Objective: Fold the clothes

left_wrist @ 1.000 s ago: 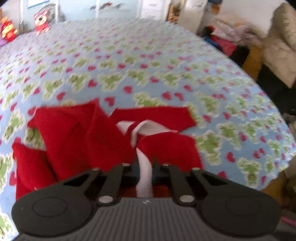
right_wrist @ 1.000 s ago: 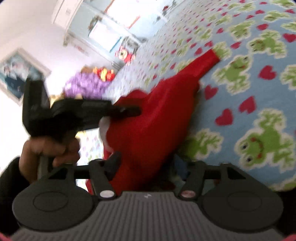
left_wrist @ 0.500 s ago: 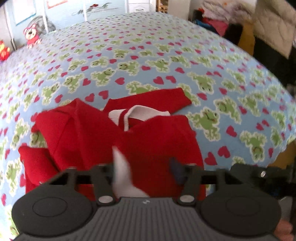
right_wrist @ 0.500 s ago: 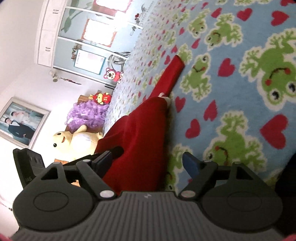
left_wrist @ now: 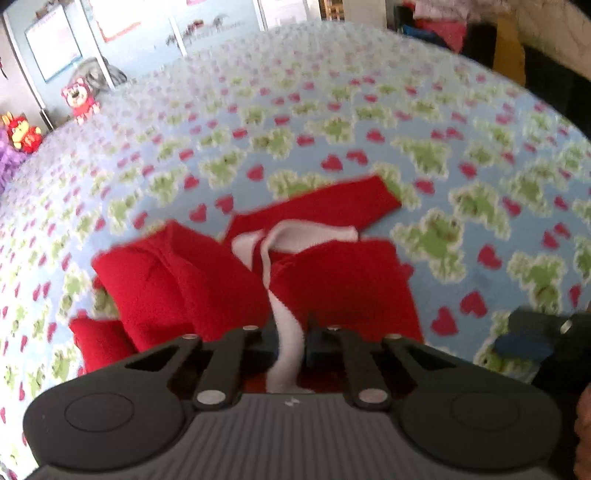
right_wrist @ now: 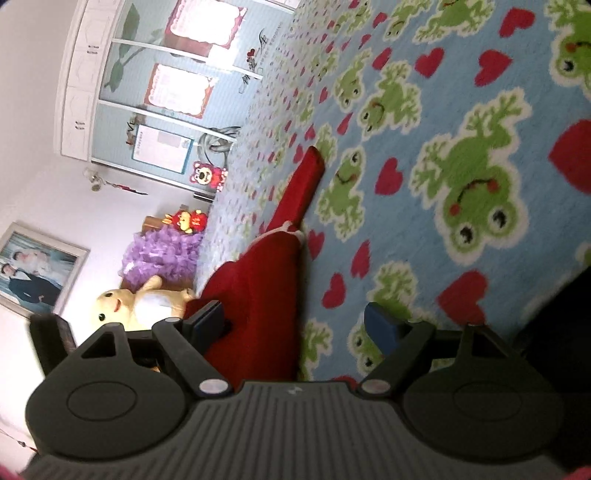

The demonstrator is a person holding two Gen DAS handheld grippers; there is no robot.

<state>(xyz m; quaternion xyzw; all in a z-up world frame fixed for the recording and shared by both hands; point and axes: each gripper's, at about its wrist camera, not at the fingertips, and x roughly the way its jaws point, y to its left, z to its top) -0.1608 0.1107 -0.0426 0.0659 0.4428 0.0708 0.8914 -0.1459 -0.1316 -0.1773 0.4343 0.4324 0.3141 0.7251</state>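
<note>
A red knit garment [left_wrist: 343, 280] with a white trim band [left_wrist: 282, 325] lies rumpled on the frog-and-heart blanket [left_wrist: 332, 129]. One sleeve [left_wrist: 325, 206] stretches out to the right behind the collar. My left gripper [left_wrist: 290, 332] is shut on the white band, which runs up between its fingers. In the right wrist view the same garment [right_wrist: 258, 288] lies low and left, its sleeve [right_wrist: 303, 181] pointing away. My right gripper [right_wrist: 295, 321] stands open just above the blanket, rolled on its side. The garment's edge lies between its fingers, and the pads do not press on it.
Plush toys [left_wrist: 79, 99] sit at the bed's far end before a wardrobe with posters [right_wrist: 177, 88]. A purple frilly thing [right_wrist: 162, 254] and a yellow plush [right_wrist: 140, 299] are beside the bed. Piled clothes [left_wrist: 443, 29] lie beyond its right edge.
My left gripper let go of the white band, shifted, and has shut on it again. My right gripper opened wider, rolled and sank toward the blanket. The garment has dropped flat.
</note>
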